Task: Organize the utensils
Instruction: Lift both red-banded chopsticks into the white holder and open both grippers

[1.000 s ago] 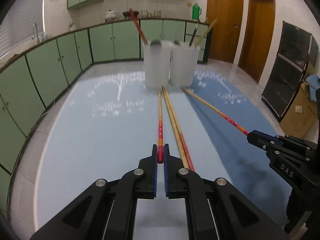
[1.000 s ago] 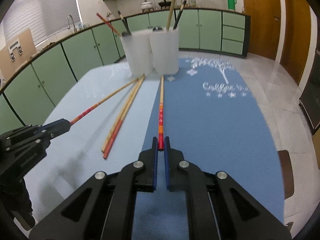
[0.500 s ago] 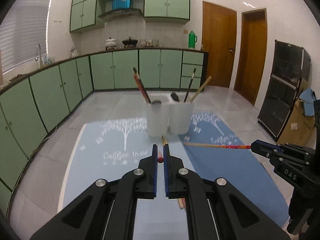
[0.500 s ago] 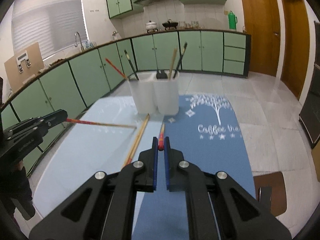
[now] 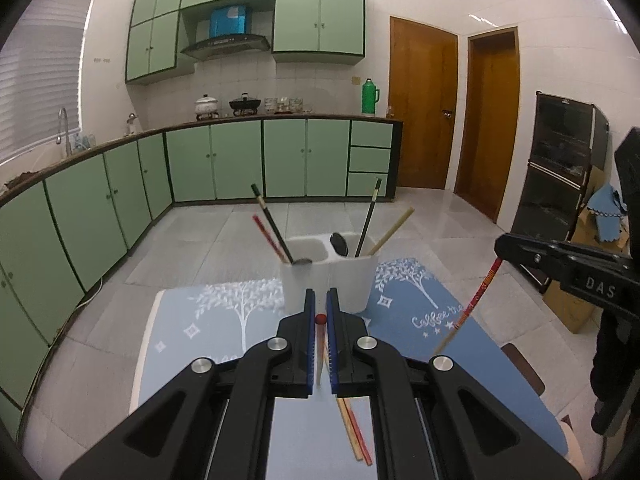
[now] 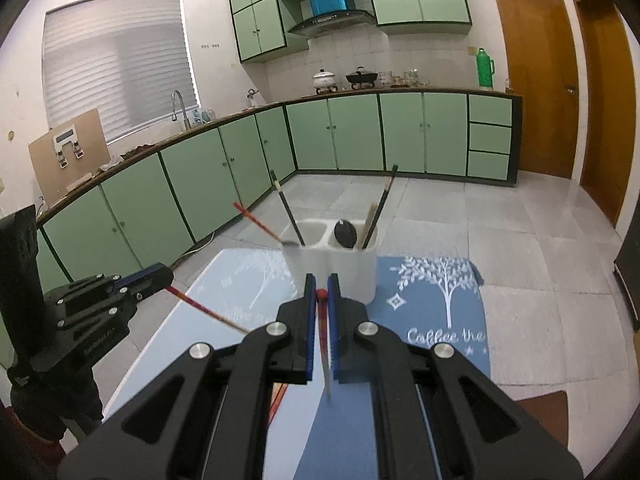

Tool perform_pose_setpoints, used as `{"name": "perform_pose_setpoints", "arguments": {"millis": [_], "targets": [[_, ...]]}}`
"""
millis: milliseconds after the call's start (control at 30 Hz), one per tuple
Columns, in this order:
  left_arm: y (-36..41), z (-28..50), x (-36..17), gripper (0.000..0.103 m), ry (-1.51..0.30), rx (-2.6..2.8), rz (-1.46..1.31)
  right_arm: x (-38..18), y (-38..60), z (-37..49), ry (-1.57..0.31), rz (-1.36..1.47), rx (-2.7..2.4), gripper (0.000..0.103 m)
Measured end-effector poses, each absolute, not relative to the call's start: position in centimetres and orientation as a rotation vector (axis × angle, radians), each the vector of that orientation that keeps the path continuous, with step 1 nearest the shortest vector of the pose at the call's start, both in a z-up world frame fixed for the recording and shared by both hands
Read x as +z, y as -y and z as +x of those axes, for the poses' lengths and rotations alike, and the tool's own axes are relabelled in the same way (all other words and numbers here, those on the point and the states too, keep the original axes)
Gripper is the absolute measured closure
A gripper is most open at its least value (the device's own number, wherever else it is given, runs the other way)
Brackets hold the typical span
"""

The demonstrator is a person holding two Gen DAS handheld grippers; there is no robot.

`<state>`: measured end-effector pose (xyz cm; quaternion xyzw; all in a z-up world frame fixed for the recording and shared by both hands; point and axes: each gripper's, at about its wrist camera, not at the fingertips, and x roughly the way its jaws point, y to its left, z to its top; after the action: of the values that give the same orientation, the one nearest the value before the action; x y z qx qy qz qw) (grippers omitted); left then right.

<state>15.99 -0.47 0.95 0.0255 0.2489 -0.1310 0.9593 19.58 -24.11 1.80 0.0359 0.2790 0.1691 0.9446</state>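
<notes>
My left gripper (image 5: 319, 300) is shut on the red end of a chopstick (image 5: 320, 319), which hangs down below the fingers, clear of the mat. My right gripper (image 6: 321, 284) is shut the same way on a second red-ended chopstick (image 6: 325, 344). Each gripper also shows in the other view, the right gripper (image 5: 502, 249) with its chopstick (image 5: 476, 304) and the left gripper (image 6: 166, 276) with its chopstick (image 6: 208, 312). Ahead stands a white two-compartment holder (image 5: 360, 284) (image 6: 360, 276) with several chopsticks and a black spoon (image 6: 345, 234). A pair of chopsticks (image 5: 352, 428) lies on the mat.
A two-tone blue mat (image 5: 224, 320) (image 6: 432, 304) with a white tree print covers the table. Tiled floor and green cabinets (image 5: 240, 160) lie beyond. A brown seat (image 5: 524, 368) sits at the table's right edge, and a cardboard box (image 5: 568, 304) stands by a dark cabinet.
Both grippers have risen, each lifting its chopstick off the mat; the far ends now hang downward. The holder now sits lower in both views, its openings showing from above.
</notes>
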Motion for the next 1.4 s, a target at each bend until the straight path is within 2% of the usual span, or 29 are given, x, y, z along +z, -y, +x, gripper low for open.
{"name": "perform_pose_setpoints", "arguments": {"millis": [567, 1000, 1167, 1400], "targets": [[2.0, 18.2, 6.2, 0.098, -0.380, -0.333, 0.057, 9.2, 24.2, 24.4, -0.481, 0.090, 0.418, 0.098], [4.1, 25.5, 13.7, 0.098, -0.202, -0.314, 0.069, 14.8, 24.7, 31.0, -0.362, 0.075, 0.365, 0.098], [4.4, 29.0, 13.1, 0.098, -0.182, -0.290, 0.062, 14.0, 24.9, 34.3, -0.361, 0.068, 0.333, 0.098], [4.7, 34.0, 7.8, 0.098, -0.290, -0.280, 0.034, 9.9, 24.7, 37.7, -0.408, 0.065, 0.315, 0.098]]}}
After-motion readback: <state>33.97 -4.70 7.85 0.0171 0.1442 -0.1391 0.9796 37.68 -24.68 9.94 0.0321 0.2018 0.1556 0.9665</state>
